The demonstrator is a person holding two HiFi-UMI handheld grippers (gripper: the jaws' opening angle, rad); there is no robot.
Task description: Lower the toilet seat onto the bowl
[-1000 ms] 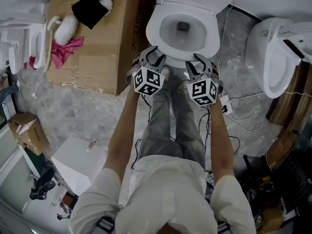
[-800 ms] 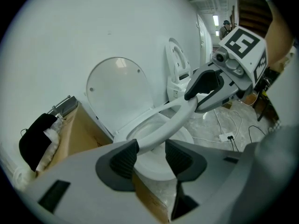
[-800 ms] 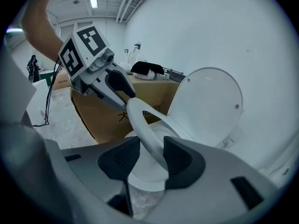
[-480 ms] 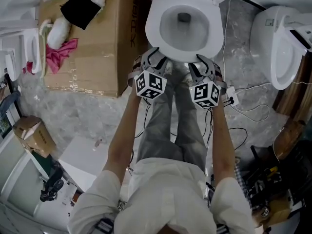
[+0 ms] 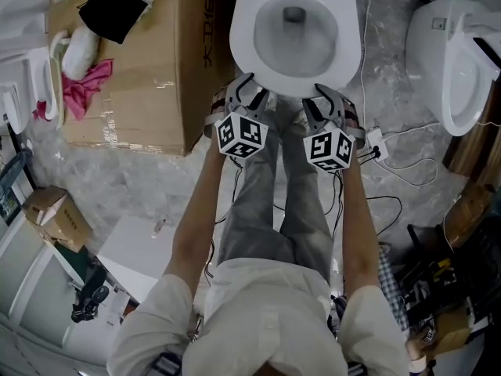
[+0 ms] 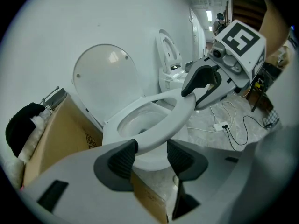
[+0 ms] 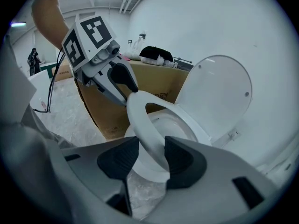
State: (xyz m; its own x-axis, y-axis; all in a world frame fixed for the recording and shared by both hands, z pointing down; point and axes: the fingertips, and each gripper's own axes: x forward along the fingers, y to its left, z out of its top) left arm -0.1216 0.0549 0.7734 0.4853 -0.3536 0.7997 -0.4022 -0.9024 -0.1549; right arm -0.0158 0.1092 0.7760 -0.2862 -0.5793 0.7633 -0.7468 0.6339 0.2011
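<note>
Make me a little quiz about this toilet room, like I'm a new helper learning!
1. True or false: the toilet lid is closed.
2. What lies on the cardboard box? A) a pink cloth B) a bucket C) a shoe
3. Fill in: the left hand-held gripper and the right hand-held gripper each have the toilet ____ between their jaws.

Key
1. False: it stands up against the wall.
2. A
3. seat. Both sets of jaws are opening around its front edge.
</note>
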